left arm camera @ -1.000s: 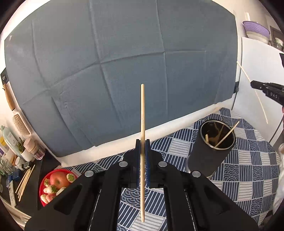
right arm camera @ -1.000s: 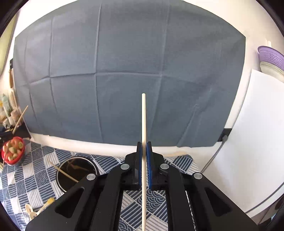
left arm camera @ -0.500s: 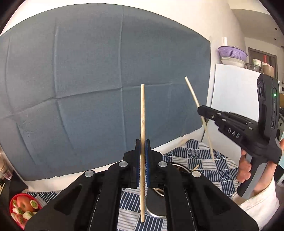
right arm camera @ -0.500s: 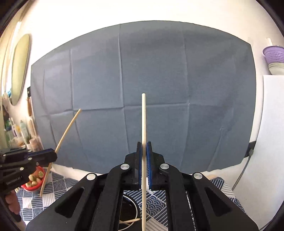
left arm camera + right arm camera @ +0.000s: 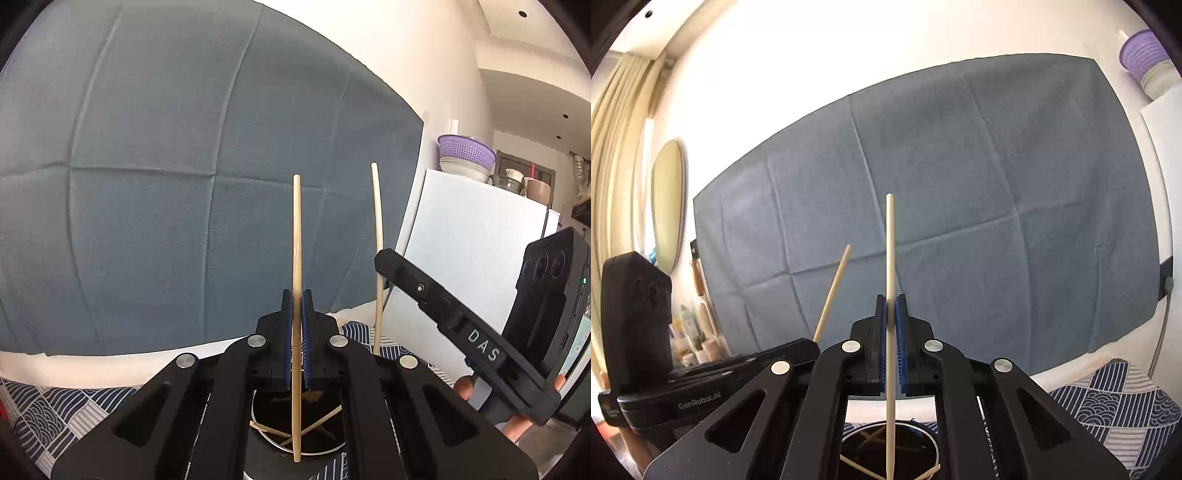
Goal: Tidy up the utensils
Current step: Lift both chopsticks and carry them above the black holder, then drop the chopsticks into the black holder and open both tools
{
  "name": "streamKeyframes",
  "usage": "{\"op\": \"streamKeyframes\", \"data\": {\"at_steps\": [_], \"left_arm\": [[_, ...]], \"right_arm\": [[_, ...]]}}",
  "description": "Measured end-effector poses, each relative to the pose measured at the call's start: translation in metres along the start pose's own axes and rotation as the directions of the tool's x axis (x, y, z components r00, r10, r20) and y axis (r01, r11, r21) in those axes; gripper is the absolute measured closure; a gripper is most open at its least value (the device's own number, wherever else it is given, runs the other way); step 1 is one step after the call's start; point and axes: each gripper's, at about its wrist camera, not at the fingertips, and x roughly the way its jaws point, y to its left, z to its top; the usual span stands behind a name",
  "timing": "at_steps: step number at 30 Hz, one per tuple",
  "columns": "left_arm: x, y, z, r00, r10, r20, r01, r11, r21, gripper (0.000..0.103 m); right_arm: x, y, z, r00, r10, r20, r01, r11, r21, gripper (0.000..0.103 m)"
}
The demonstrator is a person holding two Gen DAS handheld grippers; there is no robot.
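My left gripper [image 5: 296, 299] is shut on a bamboo chopstick [image 5: 296, 236] held upright, its lower tip over the mouth of the black utensil holder [image 5: 314, 441]. My right gripper [image 5: 891, 302] is shut on a paler chopstick [image 5: 890, 251], also upright, its tip over the same holder [image 5: 912, 443]. The holder has several chopsticks lying inside. The right gripper's chopstick shows in the left wrist view [image 5: 377, 236], close to the right. The left gripper's chopstick shows tilted in the right wrist view [image 5: 833, 291].
A blue patterned tablecloth [image 5: 44, 410] covers the table. A grey-blue backdrop cloth [image 5: 166, 184] hangs behind. A white board [image 5: 469, 236] stands at the right, with a purple colander [image 5: 466, 151] and bowls above it. Bottles [image 5: 690, 332] stand far left.
Both grippers have moved together over the utensil holder. Each chopstick's lower tip now hangs above the holder's mouth. Both views have tilted upward.
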Motion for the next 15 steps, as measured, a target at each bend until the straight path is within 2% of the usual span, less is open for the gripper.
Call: {"op": "streamKeyframes", "data": {"at_steps": [2,5,9,13,15], "left_arm": [[0.001,0.002,-0.006,0.998,-0.038,0.042,0.039,0.999,-0.032,0.098],[0.008,0.001,-0.014,0.995,-0.082,0.058,0.085,0.995,-0.044,0.098],[0.018,-0.003,-0.026,0.994,-0.086,0.073,0.087,0.996,-0.009,0.098],[0.023,0.007,-0.036,0.99,-0.113,0.086,0.117,0.992,-0.054,0.098],[0.028,0.013,-0.042,0.99,-0.122,0.067,0.128,0.989,-0.078,0.098]], "right_arm": [[0.003,0.001,-0.006,1.0,0.003,0.001,-0.003,1.0,0.0,0.098],[0.006,0.001,-0.015,1.0,0.0,0.003,0.0,1.0,-0.004,0.098],[0.005,-0.001,-0.024,1.0,-0.017,0.003,0.017,1.0,-0.022,0.098],[0.007,0.003,-0.031,0.998,-0.059,-0.01,0.058,0.996,-0.073,0.098],[0.008,0.005,-0.034,0.997,-0.07,-0.021,0.068,0.994,-0.09,0.098]]}}
